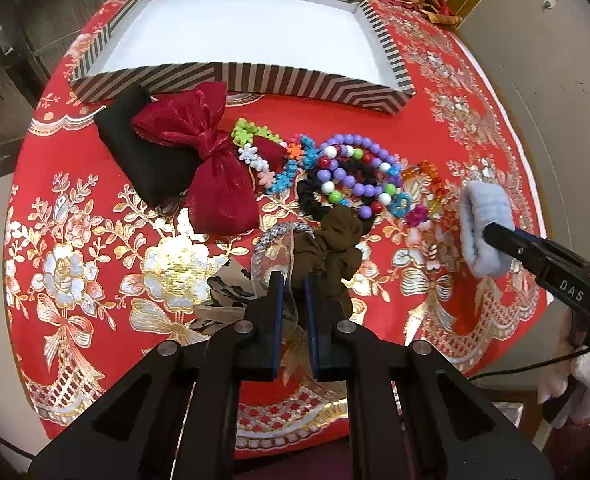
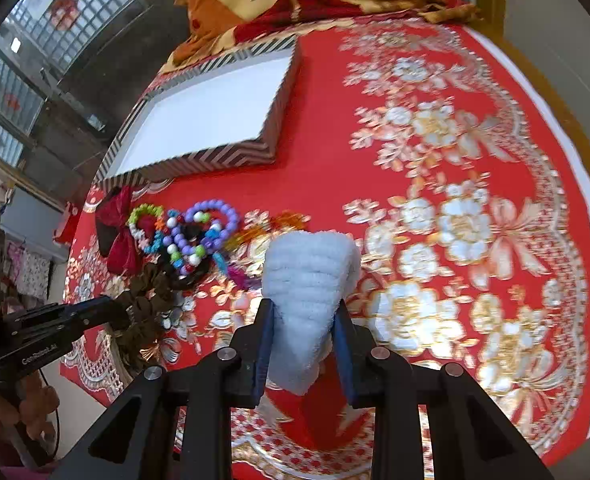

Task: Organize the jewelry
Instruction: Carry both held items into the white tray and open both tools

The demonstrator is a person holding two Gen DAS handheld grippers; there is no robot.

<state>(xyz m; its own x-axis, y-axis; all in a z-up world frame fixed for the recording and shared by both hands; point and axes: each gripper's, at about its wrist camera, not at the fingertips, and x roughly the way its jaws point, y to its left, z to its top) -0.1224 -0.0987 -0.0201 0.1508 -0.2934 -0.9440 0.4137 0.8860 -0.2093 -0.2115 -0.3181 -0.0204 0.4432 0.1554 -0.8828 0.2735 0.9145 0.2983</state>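
Fingers (image 2: 265, 332) pinching blue scrunchie (image 2: 309, 276): right wrist only.

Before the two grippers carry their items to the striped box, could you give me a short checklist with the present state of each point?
1. Right gripper closed on the pale blue fluffy band: ok, pads press both sides.
2. Left gripper closed on the sheer gold-trimmed ribbon: ok.
3. Brown scrunchie free of the left grip: cannot tell, it lies against the fingers.
4. Striped box open, with room inside: ok.
5. Bead bracelets separate from the held items: cannot tell, the pile is tangled.
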